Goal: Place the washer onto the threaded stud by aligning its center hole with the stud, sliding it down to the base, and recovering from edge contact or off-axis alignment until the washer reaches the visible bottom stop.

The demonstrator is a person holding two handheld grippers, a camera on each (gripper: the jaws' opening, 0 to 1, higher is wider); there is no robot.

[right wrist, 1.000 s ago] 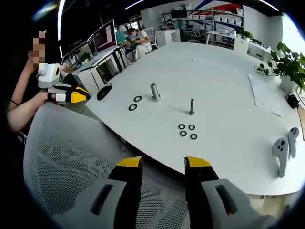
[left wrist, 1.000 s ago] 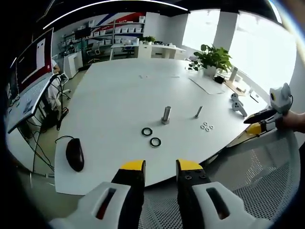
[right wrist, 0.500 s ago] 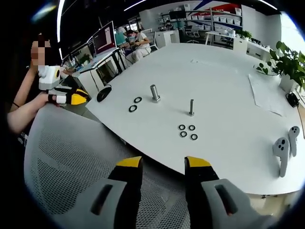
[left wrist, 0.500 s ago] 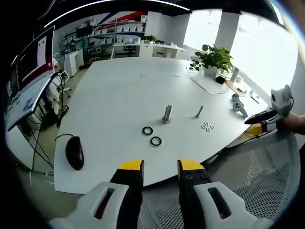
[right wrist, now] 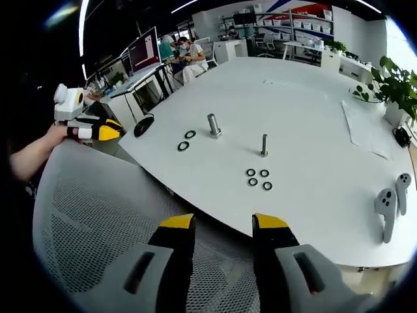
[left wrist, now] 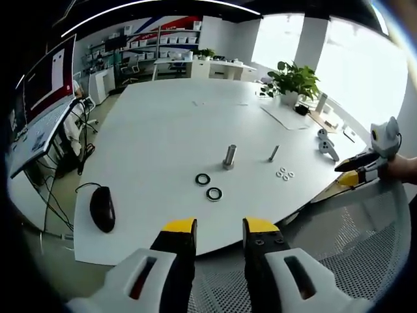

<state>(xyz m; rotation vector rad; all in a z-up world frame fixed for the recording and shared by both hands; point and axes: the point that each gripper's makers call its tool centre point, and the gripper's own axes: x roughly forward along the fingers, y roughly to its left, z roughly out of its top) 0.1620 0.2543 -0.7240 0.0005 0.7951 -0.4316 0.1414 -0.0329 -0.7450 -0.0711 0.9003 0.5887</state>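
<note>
- Centrally, on the white counter (right wrist: 313, 98), the slim threaded stud (right wrist: 264, 145) stands upright, long axis vertical, head down
- Four small washers (right wrist: 258, 178) lie flat in a cluster just beside the stud, toward the counter's near edge
- Two larger black rings (left wrist: 208, 186) lie flat near a thicker upright stud (left wrist: 229, 157)
- Left tool (left wrist: 219, 229): jaws apart, empty, held above a mesh chair back (right wrist: 98, 228)
- Right tool (right wrist: 223, 225): jaws apart, empty, short of the counter edge
</note>
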